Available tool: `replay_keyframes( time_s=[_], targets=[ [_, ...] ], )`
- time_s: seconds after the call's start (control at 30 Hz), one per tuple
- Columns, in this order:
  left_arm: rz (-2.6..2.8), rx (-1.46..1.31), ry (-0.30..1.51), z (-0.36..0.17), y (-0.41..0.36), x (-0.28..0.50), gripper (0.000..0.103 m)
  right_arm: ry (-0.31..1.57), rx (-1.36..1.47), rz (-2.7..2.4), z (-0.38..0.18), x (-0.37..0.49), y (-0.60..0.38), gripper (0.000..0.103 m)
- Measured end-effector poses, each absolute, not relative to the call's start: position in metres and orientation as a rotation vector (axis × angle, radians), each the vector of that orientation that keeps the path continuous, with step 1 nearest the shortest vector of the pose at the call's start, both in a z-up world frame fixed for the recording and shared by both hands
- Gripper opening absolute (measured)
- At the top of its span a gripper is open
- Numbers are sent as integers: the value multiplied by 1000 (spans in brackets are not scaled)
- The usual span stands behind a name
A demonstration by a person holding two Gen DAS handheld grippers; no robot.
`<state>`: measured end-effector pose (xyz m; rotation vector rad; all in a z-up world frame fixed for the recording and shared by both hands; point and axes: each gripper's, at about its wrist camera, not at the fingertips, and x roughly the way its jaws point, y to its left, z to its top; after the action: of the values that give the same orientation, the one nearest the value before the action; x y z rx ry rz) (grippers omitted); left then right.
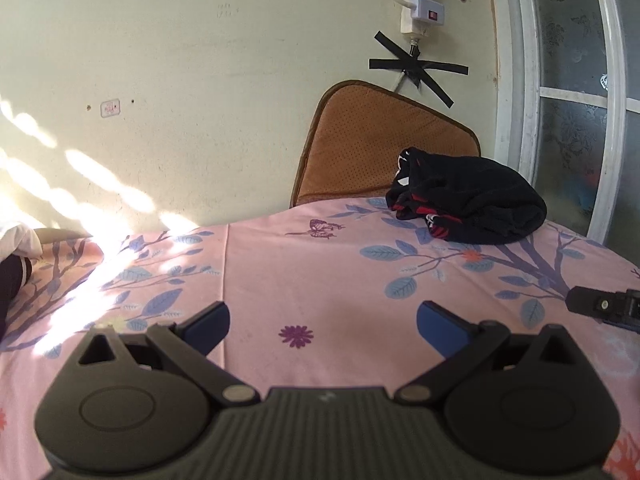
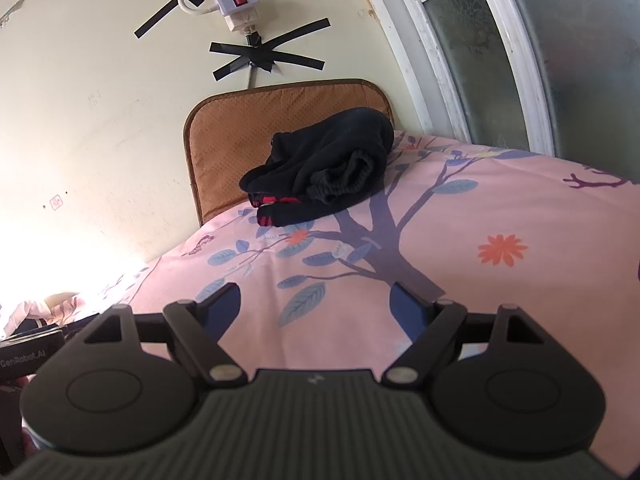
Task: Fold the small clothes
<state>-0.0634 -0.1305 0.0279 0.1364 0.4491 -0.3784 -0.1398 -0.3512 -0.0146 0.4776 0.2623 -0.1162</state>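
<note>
A bundled black garment is seen at the far edge of the pink sheet, against a brown cushion. Both the left gripper and right gripper are held spread wide, empty, well short of it.

A pink cotton sheet printed with a purple-trunked tree, blue leaves, butterflies and orange and purple flowers covers the carrying surface; whether a bed or a table lies beneath cannot be told. Near its far edge, in front of a brown perforated cushion that stands upright against the wall, lies a crumpled black garment with red-and-white patches, bunched in a low heap. Bright sunlight streaks across the sheet's left part. At the far left edge, pale and dark fabric rests on the sheet, too cut off to identify.
</note>
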Motion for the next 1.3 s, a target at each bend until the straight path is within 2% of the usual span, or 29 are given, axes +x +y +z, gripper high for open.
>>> replay_keyframes(
  time_s=[0.3, 1.3],
  targets=[
    [-381, 245, 423, 24, -143, -76, 103, 268, 478, -119, -15, -139, -351, 84],
    [-323, 277, 477, 15, -141, -64, 103, 267, 479, -118, -15, -140, -351, 84]
  ],
)
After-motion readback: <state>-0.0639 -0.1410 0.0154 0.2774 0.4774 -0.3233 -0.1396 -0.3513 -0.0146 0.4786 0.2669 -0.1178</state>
